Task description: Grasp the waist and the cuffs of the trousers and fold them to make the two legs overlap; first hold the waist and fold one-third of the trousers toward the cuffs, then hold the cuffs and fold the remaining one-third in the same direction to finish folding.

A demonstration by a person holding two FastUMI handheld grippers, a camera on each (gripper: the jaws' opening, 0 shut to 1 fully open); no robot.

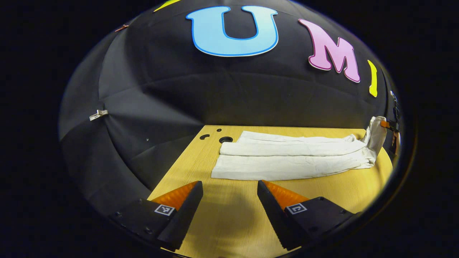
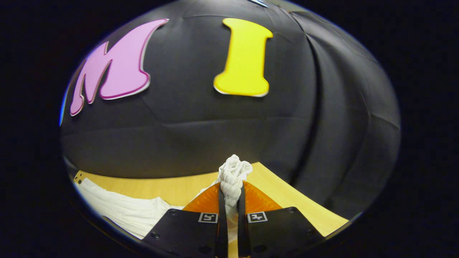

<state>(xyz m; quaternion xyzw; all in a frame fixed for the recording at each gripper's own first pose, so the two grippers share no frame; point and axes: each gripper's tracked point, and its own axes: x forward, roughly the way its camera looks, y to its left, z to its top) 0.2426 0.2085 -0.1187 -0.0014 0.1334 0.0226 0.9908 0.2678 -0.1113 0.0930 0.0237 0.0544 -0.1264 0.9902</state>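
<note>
In the left gripper view we see the white trousers (image 1: pixel 287 157) lying lengthwise across the far part of the wooden tabletop (image 1: pixel 229 222), their 2 legs stretched side by side with the cuffs toward the left, near a few holes (image 1: pixel 225 139) in the tabletop's far left corner. Our left tongs (image 1: pixel 229 195) hang wide open above bare wood, just short of the near edge of the trousers, with nothing between the fingers and no contact with the cloth. At the right edge of that view the waist end rises off the tabletop, lifted by the right tongs (image 1: pixel 389 125). In the right gripper view, our right tongs (image 2: pixel 231 200) are closed tight on a bunched wad of the waist (image 2: pixel 233 175), with both fingers pressing the fabric, which puffs out above the fingertips. From there the rest of the trousers trails down and away to the left over the tabletop, toward the booth's black cloth wall (image 2: pixel 200 136).
</note>
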